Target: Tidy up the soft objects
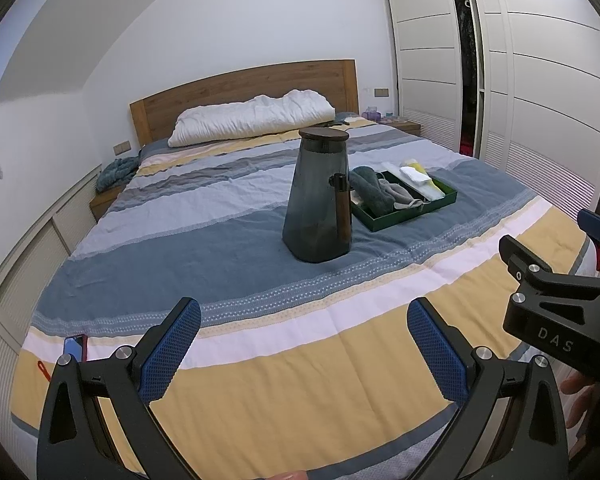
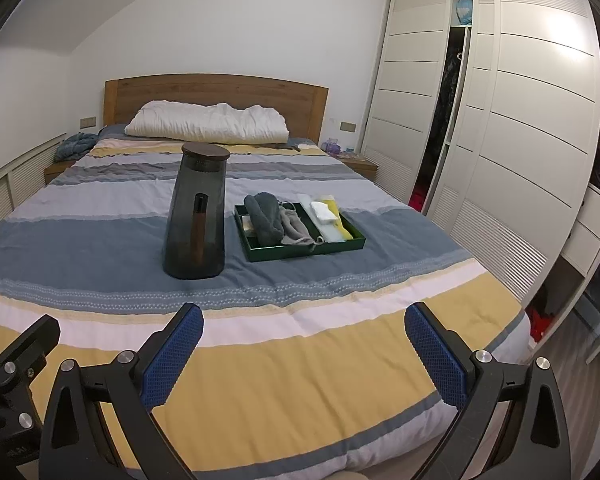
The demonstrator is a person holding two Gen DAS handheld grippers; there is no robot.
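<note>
While both grippers are held low over the bed [image 1: 260, 380], left gripper [image 1: 304, 354] and right gripper [image 2: 304, 356] jaws are spread apart, empty. Soft cloths [image 2: 274, 220] are seen in the green tray [image 2: 304, 254], frame centre, beside the jug [image 2: 196, 216].

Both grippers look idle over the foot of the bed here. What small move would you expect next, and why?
Probably the right gripper reaches forward toward the green tray. Both it and the left gripper are open and empty, and the soft things, a dark grey towel and a lighter grey cloth, lie heaped in that tray, right of the tall pitcher.
</note>
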